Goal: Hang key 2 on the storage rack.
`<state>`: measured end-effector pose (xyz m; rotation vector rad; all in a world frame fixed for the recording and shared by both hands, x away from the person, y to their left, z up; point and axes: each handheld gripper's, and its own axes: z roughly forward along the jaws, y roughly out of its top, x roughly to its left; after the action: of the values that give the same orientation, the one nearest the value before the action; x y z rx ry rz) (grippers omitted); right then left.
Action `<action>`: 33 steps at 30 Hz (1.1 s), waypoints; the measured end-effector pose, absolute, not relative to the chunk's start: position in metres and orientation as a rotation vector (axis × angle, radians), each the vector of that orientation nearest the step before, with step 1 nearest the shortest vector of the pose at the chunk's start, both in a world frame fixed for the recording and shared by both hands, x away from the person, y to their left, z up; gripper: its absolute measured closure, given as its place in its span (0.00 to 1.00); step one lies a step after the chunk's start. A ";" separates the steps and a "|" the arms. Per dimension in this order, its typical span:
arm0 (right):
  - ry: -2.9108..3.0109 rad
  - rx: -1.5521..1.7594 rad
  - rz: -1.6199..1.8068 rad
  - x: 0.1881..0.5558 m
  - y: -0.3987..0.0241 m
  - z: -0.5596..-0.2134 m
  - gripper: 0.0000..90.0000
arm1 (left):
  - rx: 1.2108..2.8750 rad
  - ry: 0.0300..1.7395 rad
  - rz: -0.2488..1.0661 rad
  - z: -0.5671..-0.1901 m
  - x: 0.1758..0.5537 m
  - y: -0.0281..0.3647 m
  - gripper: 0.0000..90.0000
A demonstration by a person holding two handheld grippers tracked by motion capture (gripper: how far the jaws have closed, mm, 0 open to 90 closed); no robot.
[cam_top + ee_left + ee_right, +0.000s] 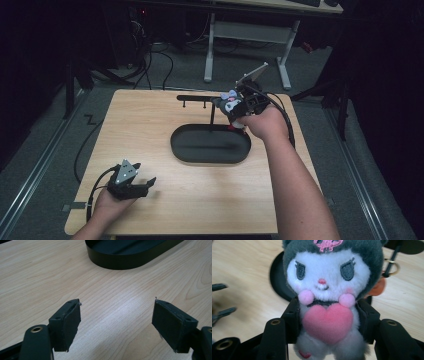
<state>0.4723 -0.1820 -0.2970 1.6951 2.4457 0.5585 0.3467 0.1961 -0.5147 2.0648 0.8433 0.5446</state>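
- Clamping the plush toy [327, 302] by its body, your right gripper [239, 107] held it near the hook stand [207, 98], probably for hanging.
- Your left gripper [116, 322] rested on the table [200, 200], jaws apart, empty.

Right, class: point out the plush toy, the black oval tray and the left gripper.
plush toy [325, 287], right gripper view, on its white face.
black oval tray [210, 156], high view, on its near rim.
left gripper [116, 322], left gripper view, midway between its open jaws.
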 end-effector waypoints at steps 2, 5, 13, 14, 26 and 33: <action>2.430 1.703 0.543 0.475 -0.184 -0.302 0.53 | 2.066 0.844 0.543 -0.515 0.347 0.196 0.26; 2.437 1.723 0.533 0.474 -0.187 -0.312 0.53 | 2.064 0.846 0.541 -0.515 0.347 0.196 0.26; 2.485 1.762 0.526 0.466 -0.197 -0.347 0.53 | 2.072 0.840 0.535 -0.515 0.346 0.194 0.26; 2.492 1.758 0.522 0.466 -0.198 -0.352 0.53 | 2.073 0.840 0.532 -0.515 0.345 0.194 0.27; 2.505 1.784 0.616 0.481 -0.190 -0.405 0.51 | 2.084 0.857 0.520 -0.520 0.344 0.194 0.27; 2.469 1.791 0.668 0.487 -0.191 -0.416 0.44 | 2.091 0.848 0.521 -0.520 0.343 0.194 0.27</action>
<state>0.4874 -0.1908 -0.4160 1.7910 2.4686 0.6677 0.3432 0.1936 -0.5200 2.0906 0.8482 0.5208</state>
